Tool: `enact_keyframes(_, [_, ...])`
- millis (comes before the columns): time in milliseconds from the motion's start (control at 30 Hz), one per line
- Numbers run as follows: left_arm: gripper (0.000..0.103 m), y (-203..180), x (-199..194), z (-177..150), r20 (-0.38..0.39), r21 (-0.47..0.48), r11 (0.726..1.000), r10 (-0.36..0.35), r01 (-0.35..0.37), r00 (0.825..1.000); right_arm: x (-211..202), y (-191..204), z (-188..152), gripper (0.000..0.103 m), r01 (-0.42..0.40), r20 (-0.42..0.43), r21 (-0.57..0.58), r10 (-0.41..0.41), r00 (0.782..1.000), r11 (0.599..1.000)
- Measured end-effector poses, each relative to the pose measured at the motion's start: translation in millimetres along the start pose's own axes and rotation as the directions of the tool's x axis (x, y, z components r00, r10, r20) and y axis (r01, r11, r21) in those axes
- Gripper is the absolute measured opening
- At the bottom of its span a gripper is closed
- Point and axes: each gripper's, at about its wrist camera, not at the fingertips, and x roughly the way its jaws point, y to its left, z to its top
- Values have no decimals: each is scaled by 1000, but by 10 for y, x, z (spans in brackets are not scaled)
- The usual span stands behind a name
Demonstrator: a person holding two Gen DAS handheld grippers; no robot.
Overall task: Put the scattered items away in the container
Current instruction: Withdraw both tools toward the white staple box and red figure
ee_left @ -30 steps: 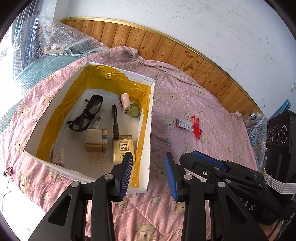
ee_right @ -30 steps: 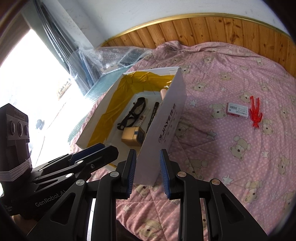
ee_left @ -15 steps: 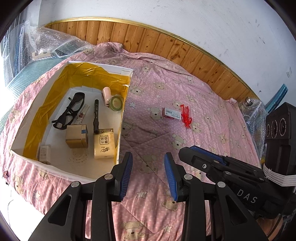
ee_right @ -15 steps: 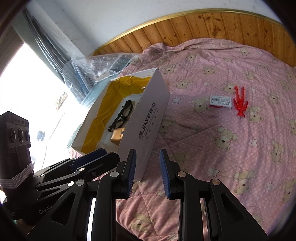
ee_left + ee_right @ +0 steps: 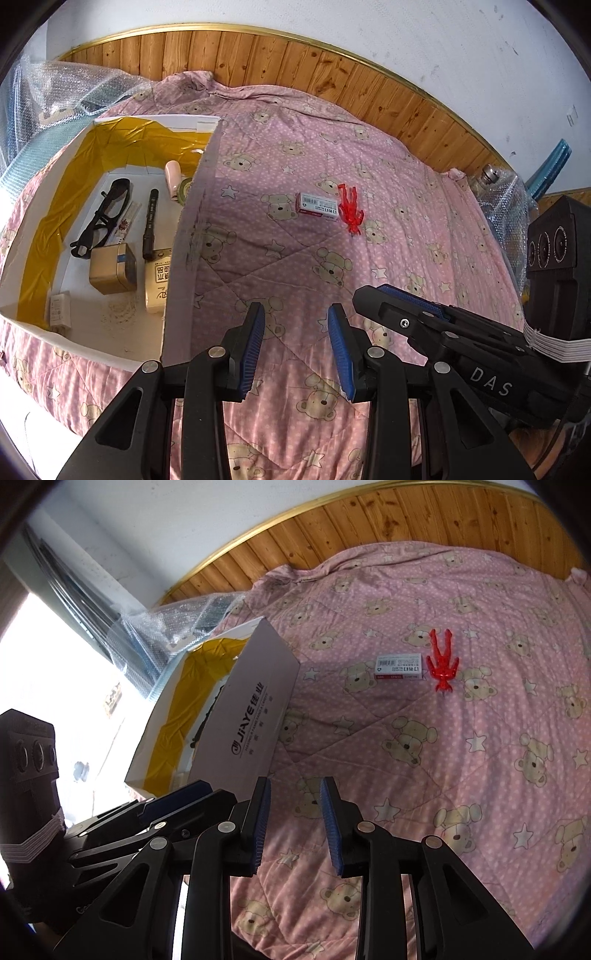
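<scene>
The small white box [image 5: 399, 668] and the red figurine [image 5: 442, 662] lie touching on the quilt [image 5: 480, 738], upper middle of frame, right of the container [image 5: 251, 709]. Both grippers, left [image 5: 295, 347] and right [image 5: 295, 823], hover released, empty. Best approach squarely, straddling one item only.

My left gripper [image 5: 295, 347] and right gripper [image 5: 295, 823] are matt black plastic with ribbed blue rubbery pads [image 5: 251, 347] and bright metal screw heads. Below them the pink bear-print quilt [image 5: 369, 240] is soft stitched cloth, and on it lie a small printed paper box [image 5: 399, 667] and a glossy, translucent red plastic figure [image 5: 442, 662]. The white cardboard box [image 5: 255, 716] is smooth outside and lined with shiny yellow film [image 5: 48, 206], against varnished wood panelling [image 5: 295, 70] and crinkled clear bubble wrap [image 5: 74, 92].
</scene>
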Motion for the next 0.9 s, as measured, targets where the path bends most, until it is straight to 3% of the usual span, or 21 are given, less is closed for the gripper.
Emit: enact_keyframes(900, [37,-306,1005,429,-132,48,999,4,2,991,287,-930,264,31,81,-50,149,-74,996,986])
